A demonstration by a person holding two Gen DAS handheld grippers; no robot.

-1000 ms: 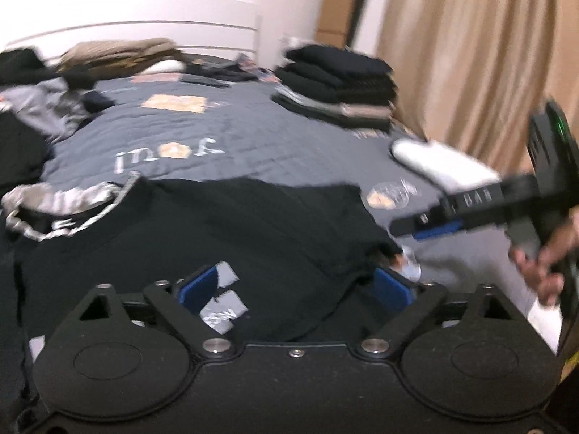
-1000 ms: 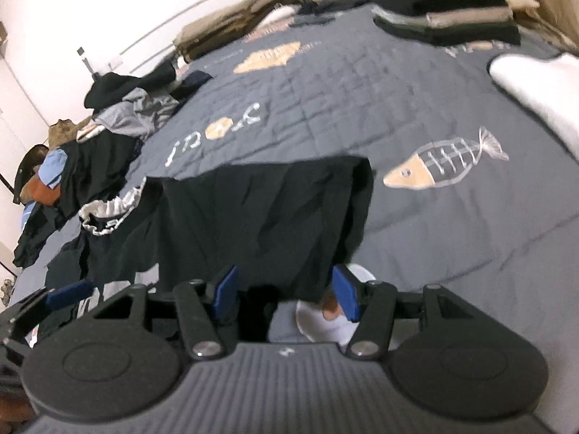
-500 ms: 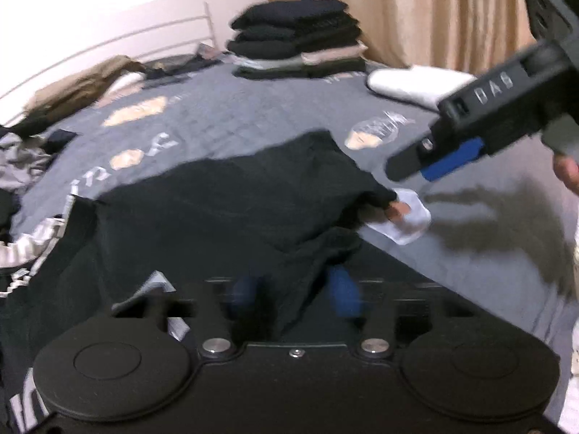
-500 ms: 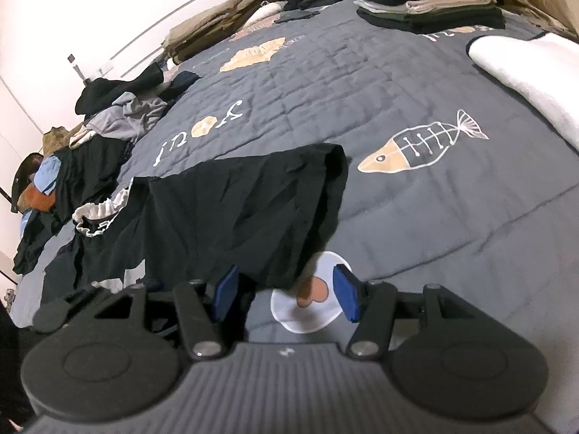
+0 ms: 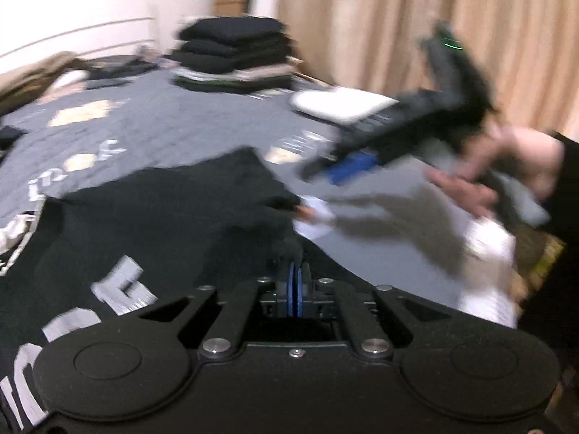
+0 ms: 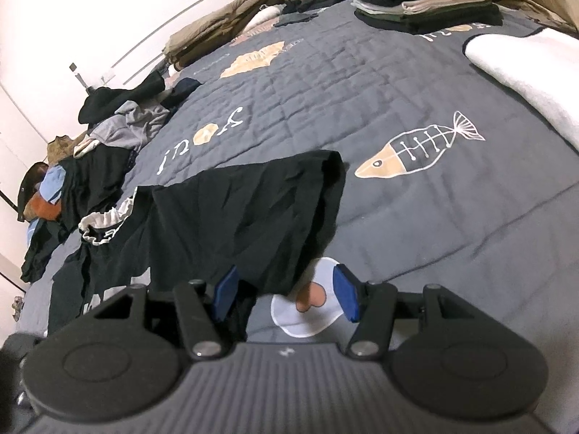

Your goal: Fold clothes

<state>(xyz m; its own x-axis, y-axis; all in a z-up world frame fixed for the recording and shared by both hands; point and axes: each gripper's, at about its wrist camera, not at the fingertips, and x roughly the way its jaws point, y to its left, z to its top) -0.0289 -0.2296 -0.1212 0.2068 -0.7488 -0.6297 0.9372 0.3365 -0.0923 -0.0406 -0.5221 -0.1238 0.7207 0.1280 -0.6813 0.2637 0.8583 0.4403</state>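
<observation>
Room: we see a white wall [image 6: 108, 18] behind the bed and tan curtains [image 5: 452, 36] along its far side.
Bed: a grey quilt [image 6: 398, 108] printed with fish and lettering covers the bed and carries everything here.
Black T-shirt: the black T-shirt [image 6: 253, 209] lies spread on the near part of the quilt, its light block letters showing close to our left tool in the left wrist view.
Unfolded pile: a heap of loose clothes [image 6: 108, 137] sits at the quilt's left edge, beside the shirt.
Folded stack: a stack of folded clothes [image 5: 231, 54] stands at the far end of the bed, well apart from the shirt.
White towel: a folded white towel [image 6: 524, 72] lies near that stack, by the curtain side.
Left tool: our left tool [image 5: 296, 291] has its blue pads pressed together, pinching a raised fold of the black shirt.
Right tool: our right tool [image 6: 286, 291] stands spread above the quilt, the shirt's near edge and a white round print between its fingers, pads not touching cloth; a hand [image 5: 488, 181] grips its handle.
Change, left tool: a second ago its pads stood wide over the flat shirt; now they have closed, and the fabric bunches up between them.
Change, right tool: its spread matches the earlier frames.
</observation>
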